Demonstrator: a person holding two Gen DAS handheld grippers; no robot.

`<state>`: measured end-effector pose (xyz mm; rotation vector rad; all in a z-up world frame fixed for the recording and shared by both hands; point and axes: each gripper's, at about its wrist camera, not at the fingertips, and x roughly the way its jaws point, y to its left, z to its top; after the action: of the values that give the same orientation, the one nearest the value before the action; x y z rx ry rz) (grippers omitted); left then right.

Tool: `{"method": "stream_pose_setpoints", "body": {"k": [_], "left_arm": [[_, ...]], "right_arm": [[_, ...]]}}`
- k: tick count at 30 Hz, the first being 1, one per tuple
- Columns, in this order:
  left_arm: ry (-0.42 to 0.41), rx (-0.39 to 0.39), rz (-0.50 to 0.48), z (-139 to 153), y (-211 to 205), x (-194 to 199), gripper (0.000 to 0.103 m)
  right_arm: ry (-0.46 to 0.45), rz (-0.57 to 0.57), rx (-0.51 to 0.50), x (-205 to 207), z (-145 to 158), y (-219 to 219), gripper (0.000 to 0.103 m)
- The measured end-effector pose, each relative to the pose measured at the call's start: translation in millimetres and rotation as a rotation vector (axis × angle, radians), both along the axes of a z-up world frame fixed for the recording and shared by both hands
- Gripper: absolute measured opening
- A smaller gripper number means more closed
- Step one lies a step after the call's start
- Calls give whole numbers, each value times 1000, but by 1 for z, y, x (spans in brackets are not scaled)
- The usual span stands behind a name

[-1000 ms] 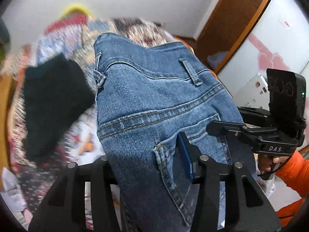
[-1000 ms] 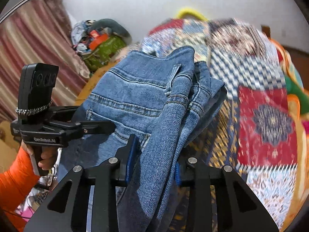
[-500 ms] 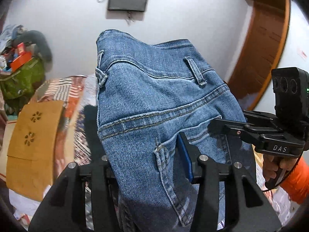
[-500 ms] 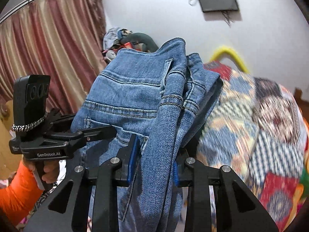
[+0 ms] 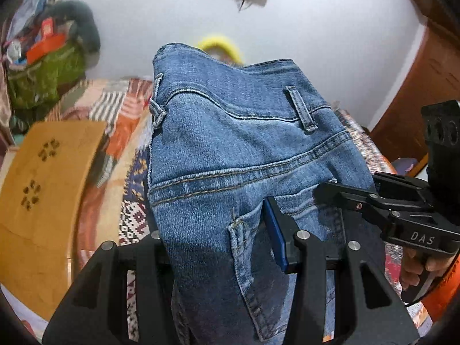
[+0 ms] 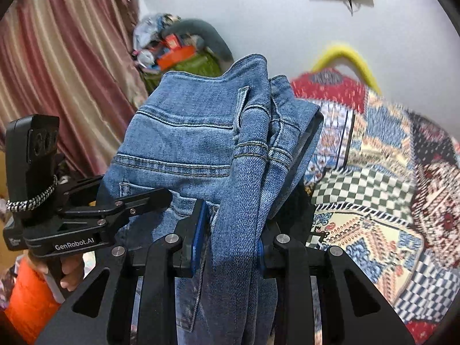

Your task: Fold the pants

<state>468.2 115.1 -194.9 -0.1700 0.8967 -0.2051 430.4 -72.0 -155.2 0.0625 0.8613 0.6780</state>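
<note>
The jeans [image 5: 230, 158] hung in the air over the bed [image 6: 373, 201], not lying on it. The left tool [image 5: 227, 247] was shut on thick denim near a back pocket, its pads partly apart because of the cloth. The right tool [image 6: 230, 241] pinched a bunched edge of the jeans, at three o'clock from the left one. Two grips, I think, kept the waist spread and off the bed so the jeans could be laid flat. The waistband stuck up at twelve o'clock, loose and floppy. The quilt [image 6: 388, 172] had open room at three o'clock in the right view. A brown board [image 5: 43, 187] sat at nine o'clock in the left view, close enough to bump.
</note>
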Motion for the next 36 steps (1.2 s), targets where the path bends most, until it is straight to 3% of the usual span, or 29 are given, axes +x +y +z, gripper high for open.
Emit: {"method": "stream_pose_setpoints", "body": {"k": [6, 8, 14, 15, 16, 18, 23, 29, 36], "left_arm": [[177, -48, 39, -71, 5, 35, 47], [202, -64, 46, -85, 7, 37, 48], [208, -15, 114, -73, 7, 21, 55], [207, -5, 131, -69, 6, 16, 55], [202, 9, 146, -63, 5, 12, 55], [171, 49, 162, -44, 6, 3, 55], [51, 135, 154, 18, -1, -40, 57], [-160, 247, 155, 104, -26, -117, 58], [-400, 250, 146, 187, -55, -223, 58]], "right_arm": [[116, -3, -85, 37, -57, 8, 26], [147, -1, -124, 42, -72, 9, 26], [96, 23, -140, 16, -59, -2, 36], [92, 20, -142, 14, -58, -5, 44], [81, 10, -139, 5, -51, -11, 52], [47, -5, -120, -6, -41, -22, 57], [-6, -50, -76, -31, -7, -47, 57], [-146, -81, 4, -85, 63, -65, 57], [-400, -92, 75, -180, 143, -78, 57]]}}
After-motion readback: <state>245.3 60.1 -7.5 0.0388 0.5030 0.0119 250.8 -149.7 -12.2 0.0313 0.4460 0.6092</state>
